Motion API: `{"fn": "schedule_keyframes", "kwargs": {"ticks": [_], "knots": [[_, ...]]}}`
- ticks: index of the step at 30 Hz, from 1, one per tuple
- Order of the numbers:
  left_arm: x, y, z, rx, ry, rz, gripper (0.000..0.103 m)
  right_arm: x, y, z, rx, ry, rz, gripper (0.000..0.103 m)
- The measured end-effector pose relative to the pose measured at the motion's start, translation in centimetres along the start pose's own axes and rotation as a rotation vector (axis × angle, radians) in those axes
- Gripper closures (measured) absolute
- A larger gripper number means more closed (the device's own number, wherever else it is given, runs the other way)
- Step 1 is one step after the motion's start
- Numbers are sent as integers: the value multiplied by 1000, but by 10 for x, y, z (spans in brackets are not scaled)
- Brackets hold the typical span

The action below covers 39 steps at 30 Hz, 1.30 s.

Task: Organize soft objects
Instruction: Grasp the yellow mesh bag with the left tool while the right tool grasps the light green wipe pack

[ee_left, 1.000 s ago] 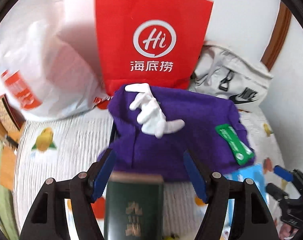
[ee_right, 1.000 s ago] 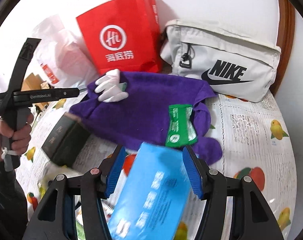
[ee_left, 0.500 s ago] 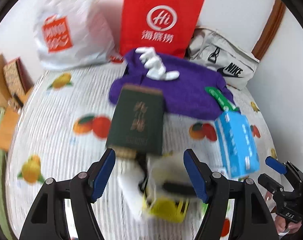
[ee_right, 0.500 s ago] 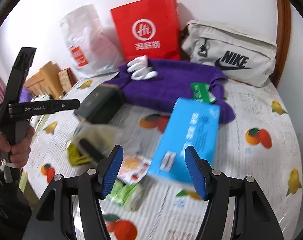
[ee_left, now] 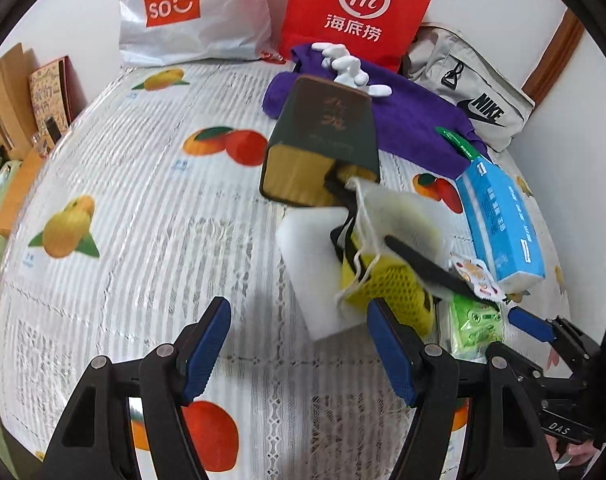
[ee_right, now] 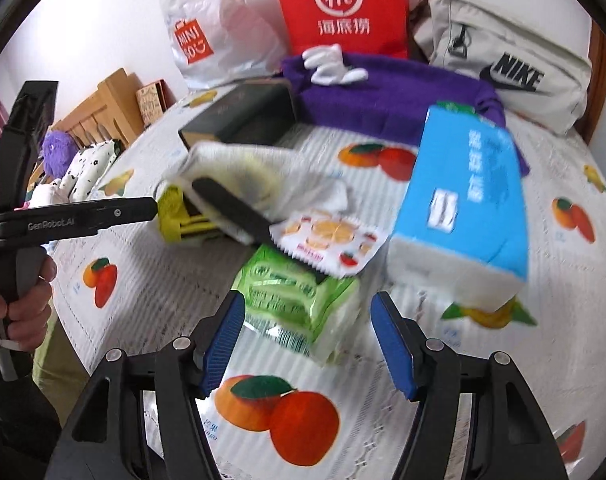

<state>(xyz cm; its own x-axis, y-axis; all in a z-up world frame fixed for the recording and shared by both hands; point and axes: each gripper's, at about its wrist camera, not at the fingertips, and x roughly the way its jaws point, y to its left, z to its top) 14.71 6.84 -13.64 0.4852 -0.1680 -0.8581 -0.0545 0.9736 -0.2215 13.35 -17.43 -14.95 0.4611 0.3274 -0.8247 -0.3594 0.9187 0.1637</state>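
Left gripper (ee_left: 297, 344) stood open, empty, over fruit-print tablecloth (ee_left: 143, 216). Right gripper (ee_right: 307, 338) jaws were opening, empty; green wipes pack (ee_right: 299, 300) lay just ahead, blurred. Purple towel (ee_right: 395, 92) lay at table's far side, white glove (ee_right: 331, 64) on it.
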Motion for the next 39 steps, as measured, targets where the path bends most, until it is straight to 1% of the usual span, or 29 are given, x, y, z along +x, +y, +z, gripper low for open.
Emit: {"fn": "schedule_keyframes", "kwargs": {"ticks": [2,4,6,7,8,12,14,16,21,24,26,28,29,31,34,35,36,37,38,39], "knots": [[3,3,-3,-12,4,-14,34,6,1,-3,33,3,12,28],[5,7,-6,-27,10,-22,34,11,5,-5,59,6,14,25],[7,10,-7,-33,16,-35,34,16,12,-5,61,1,12,24],[7,11,-8,-36,16,-38,34,18,14,-5,60,-2,2,20],[7,11,-9,-37,17,-38,34,22,18,-4,59,-12,-30,16],[5,11,-11,-29,10,-46,34,34,24,-2,62,-20,-105,16],[2,9,-10,-21,2,-62,34,36,23,-3,63,-31,-122,18],[0,5,-8,-8,-10,-78,34,32,21,-5,63,-42,-104,22],[-1,-13,1,42,-35,-137,34,18,17,-16,48,-6,-57,23],[2,-25,5,72,-37,-154,34,9,15,-26,40,13,-22,23],[2,-31,7,79,-44,-168,34,4,14,-33,26,19,-25,23],[3,-39,9,84,-51,-199,34,-3,12,-40,13,15,-35,23],[5,-42,9,95,-47,-201,34,-5,10,-43,12,12,-35,24],[11,-48,9,114,-46,-167,34,-8,5,-46,17,7,-34,25],[15,-51,6,145,-56,-124,38,-11,-4,-48,33,-2,-50,25],[14,-52,5,164,-64,-102,47,-13,-7,-48,38,-7,-55,25],[13,-53,3,193,-67,-75,52,-14,-10,-48,43,-11,-57,25],[12,-53,3,207,-66,-68,54,-15,-13,-48,49,-16,-60,26],[9,-52,2,215,-70,-65,65,-16,-16,-47,55,-20,-64,26],[5,-51,2,213,-75,-68,65,-17,-18,-47,60,-23,-67,26]]}}
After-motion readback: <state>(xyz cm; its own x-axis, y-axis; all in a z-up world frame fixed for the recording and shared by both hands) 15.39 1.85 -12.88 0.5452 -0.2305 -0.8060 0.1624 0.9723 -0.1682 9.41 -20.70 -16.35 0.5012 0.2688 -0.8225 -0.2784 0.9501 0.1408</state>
